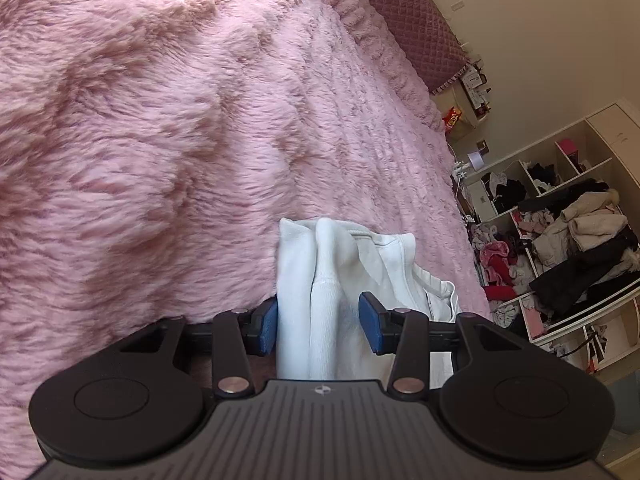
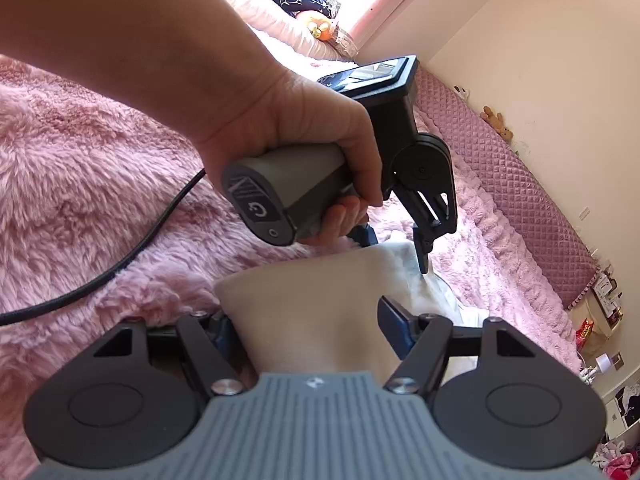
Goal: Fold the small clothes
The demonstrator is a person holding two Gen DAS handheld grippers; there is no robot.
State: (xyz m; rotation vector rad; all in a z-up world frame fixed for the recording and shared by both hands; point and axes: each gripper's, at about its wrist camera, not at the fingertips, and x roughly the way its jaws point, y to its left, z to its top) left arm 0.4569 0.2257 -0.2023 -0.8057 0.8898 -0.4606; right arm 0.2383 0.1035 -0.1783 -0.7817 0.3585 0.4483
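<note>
Lying on the pink furry bed cover (image 1: 160,140): a white garment (image 1: 344,280), bunched in upright folds. Left hand-held gripper (image 1: 320,326) spread, blue pads (image 1: 269,322) either side of the bunched cloth, left pad touching it, right pad standing clear. Right hand-held gripper (image 2: 308,328) spread wide astride a flat cream fold of the same garment (image 2: 312,304), not pinching. Left hand (image 2: 304,120) wrapped round the grey handle. Cluttered shelves (image 1: 560,240) beyond the bed.
</note>
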